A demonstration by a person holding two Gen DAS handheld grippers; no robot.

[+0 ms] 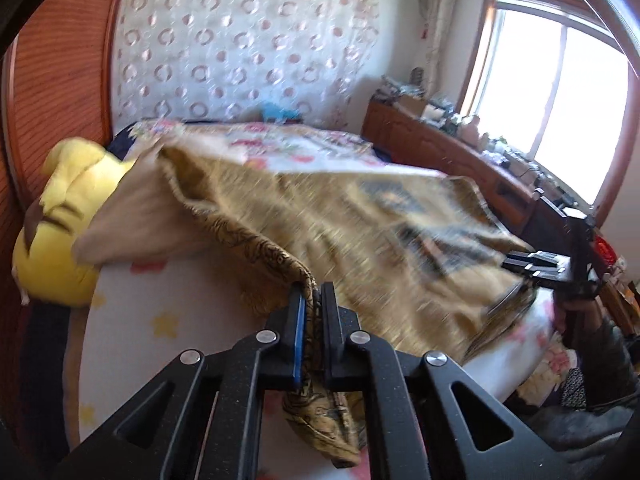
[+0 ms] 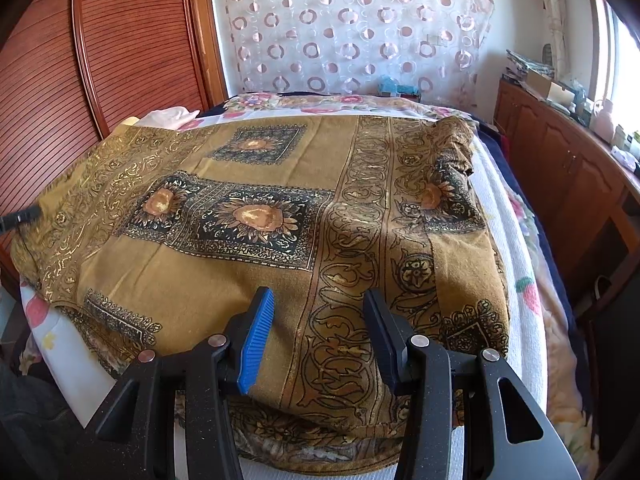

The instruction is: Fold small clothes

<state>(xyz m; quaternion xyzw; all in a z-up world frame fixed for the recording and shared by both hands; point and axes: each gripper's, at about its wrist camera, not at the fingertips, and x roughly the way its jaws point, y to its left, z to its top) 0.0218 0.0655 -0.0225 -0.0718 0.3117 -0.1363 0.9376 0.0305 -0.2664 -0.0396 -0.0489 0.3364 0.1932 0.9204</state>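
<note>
A golden-brown cloth [image 1: 360, 220] printed with dark sunflower squares lies spread over the bed. My left gripper [image 1: 313, 287] is shut on a bunched edge of it, and the fabric rises from the bed into the jaws and hangs out below them. In the right wrist view the same cloth [image 2: 248, 280] lies flat and partly doubled over. My right gripper [image 2: 318, 294] stands open just above its near edge, nothing pinched between the blue pad [image 2: 256, 340] and the black finger. The left wrist view shows the right gripper [image 1: 536, 266] at the cloth's far side.
The bed [image 1: 132, 320] has a white sheet with stars and flowers. A yellow plush toy [image 1: 68, 216] lies at its left end by a wooden slatted door [image 2: 120, 60]. A cluttered wooden cabinet [image 2: 560, 160] runs along the window side. A person's sleeve [image 1: 592, 332] is behind the right gripper.
</note>
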